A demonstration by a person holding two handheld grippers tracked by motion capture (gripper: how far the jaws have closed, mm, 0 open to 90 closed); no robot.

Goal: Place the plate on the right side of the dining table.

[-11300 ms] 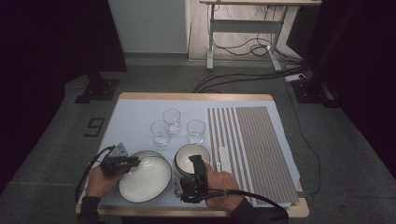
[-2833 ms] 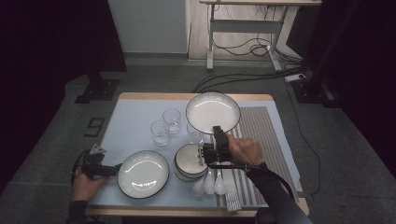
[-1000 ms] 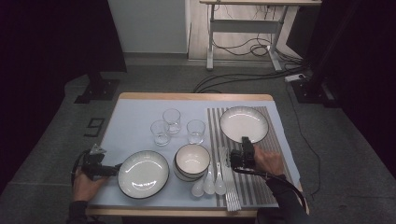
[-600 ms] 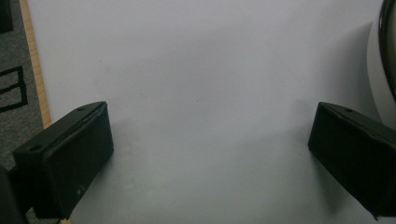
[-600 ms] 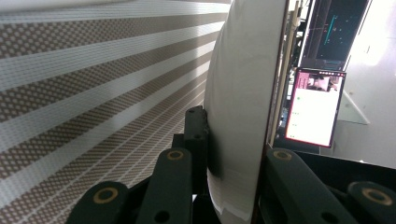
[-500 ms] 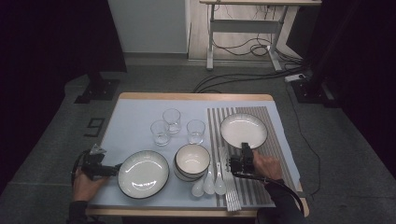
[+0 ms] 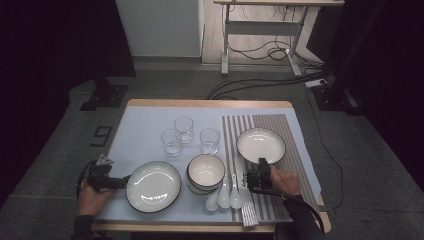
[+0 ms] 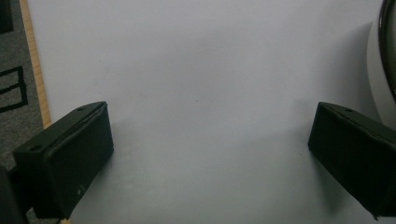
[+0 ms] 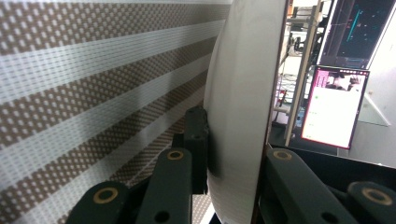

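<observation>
A white plate with a dark rim (image 7: 261,145) is over the striped mat (image 7: 295,165) at the right, low and close to it. My right gripper (image 7: 260,167) is shut on its near rim. In the right gripper view the plate (image 9: 243,88) stands edge-on between the jaws of the right gripper (image 9: 233,154), which press on both faces. My left gripper (image 7: 120,182) lies at the table's left front, just left of a second white plate (image 7: 153,186). The left gripper (image 8: 210,135) is open over the bare blue mat (image 8: 196,70), with that plate's rim (image 8: 386,51) at the far right.
A white bowl (image 7: 206,172) sits between the two plates. Three clear glasses (image 7: 171,141) (image 7: 184,129) (image 7: 209,140) stand behind it. White spoons (image 7: 223,196) lie in front of the bowl, with light sticks (image 7: 248,212) beside them on the mat's front edge.
My right gripper has carried the plate from above the bowl to the right and lowered it toward the striped mat. The left gripper has stayed by the other plate.
</observation>
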